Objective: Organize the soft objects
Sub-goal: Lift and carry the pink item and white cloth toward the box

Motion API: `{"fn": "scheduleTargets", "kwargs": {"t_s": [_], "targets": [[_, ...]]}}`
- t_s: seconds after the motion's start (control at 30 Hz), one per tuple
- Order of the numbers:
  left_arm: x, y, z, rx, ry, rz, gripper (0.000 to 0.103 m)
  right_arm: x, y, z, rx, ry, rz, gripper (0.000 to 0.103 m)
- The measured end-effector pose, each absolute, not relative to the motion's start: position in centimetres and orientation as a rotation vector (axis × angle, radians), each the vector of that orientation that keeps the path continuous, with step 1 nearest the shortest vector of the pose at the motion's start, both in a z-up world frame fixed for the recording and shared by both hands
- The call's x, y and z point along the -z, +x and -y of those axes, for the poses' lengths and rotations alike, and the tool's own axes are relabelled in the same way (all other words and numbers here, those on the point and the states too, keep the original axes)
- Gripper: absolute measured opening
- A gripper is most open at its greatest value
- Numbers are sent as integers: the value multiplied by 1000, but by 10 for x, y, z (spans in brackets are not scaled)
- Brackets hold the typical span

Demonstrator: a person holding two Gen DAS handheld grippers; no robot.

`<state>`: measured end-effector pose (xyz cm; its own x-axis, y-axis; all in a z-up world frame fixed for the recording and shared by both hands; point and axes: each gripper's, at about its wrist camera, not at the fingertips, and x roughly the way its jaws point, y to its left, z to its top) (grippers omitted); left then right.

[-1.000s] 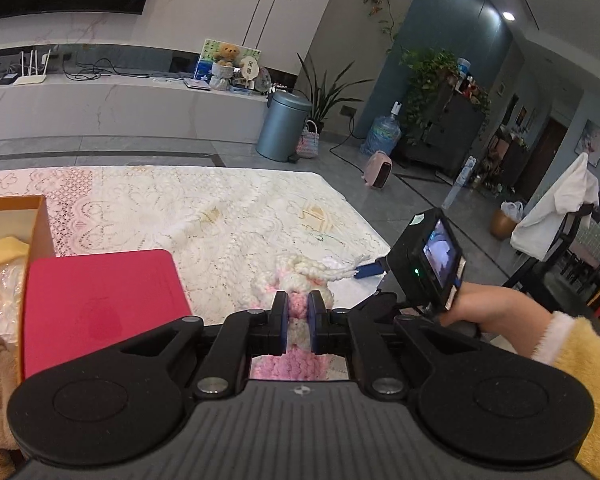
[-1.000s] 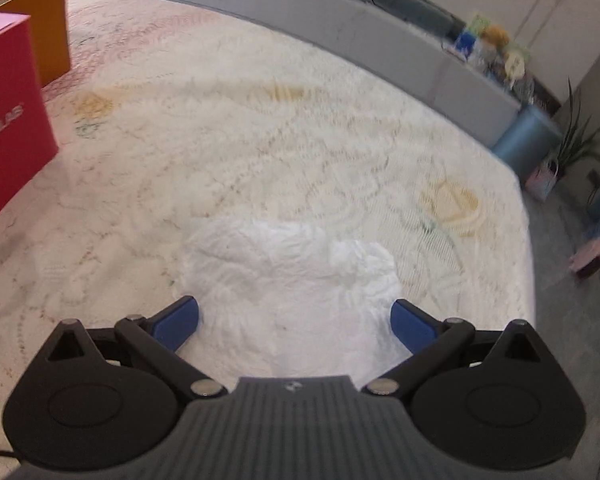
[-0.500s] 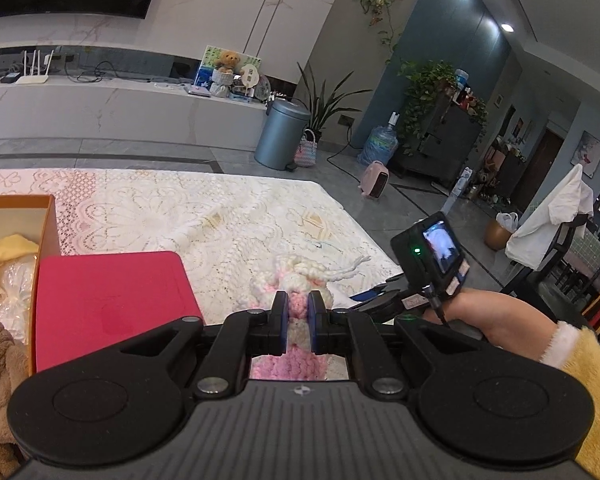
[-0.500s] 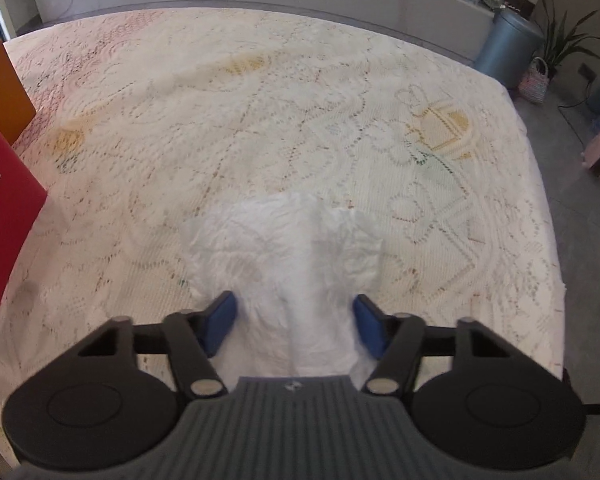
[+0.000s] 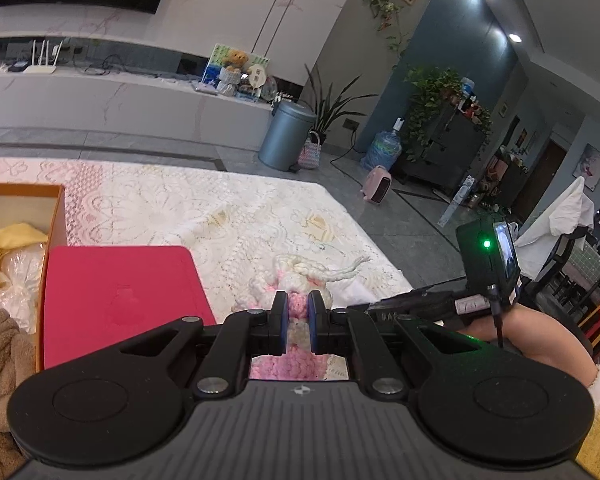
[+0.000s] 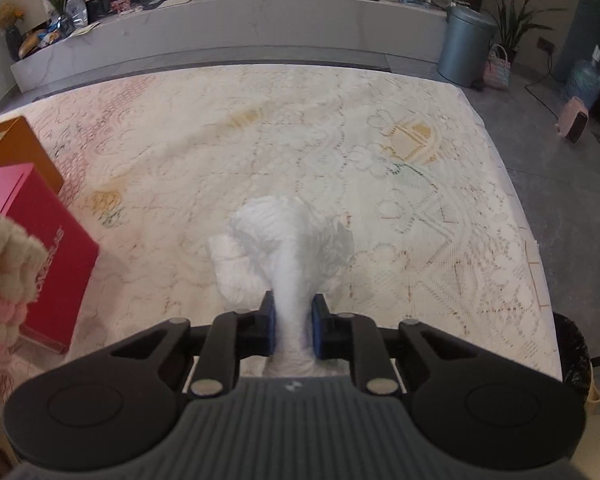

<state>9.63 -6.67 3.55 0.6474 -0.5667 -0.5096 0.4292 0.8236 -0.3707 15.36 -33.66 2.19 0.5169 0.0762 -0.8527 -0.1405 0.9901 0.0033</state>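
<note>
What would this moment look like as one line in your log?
left gripper: shut on pink-cream knit | right gripper: shut on white cloth | red box: closed

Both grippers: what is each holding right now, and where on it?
Left gripper pinches the pink-and-cream knit piece mid-body. Right gripper pinches a bunched fold of the white cloth.

A chunky knit piece [image 5: 296, 280] in cream and pink yarn is pinched between the left jaws; its cream bulk and a loose braided tail spill forward past the jaw tips, and a pink part shows below them. A crinkled white cloth [image 6: 288, 248] is gathered into a narrow neck between the right jaws, then fans out ahead of them into a puffy bunch with a fold bulging to the left of the jaws.
</note>
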Motion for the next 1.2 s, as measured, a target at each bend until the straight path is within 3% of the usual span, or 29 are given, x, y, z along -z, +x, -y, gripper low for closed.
{"fn": "scheduleTargets", "kwargs": {"t_s": [0.67,0.93,1.2], "targets": [[-74,83,97,593,-152,-552,11,-76,111,345,-241,49,-908,16],[-117,83,64,537,-216,-475,11,-143,106,349,-258,152,-793,16],[-154,54,-4,355,-232,-321,11,-231,100,271,-417,134,-631,16]]}}
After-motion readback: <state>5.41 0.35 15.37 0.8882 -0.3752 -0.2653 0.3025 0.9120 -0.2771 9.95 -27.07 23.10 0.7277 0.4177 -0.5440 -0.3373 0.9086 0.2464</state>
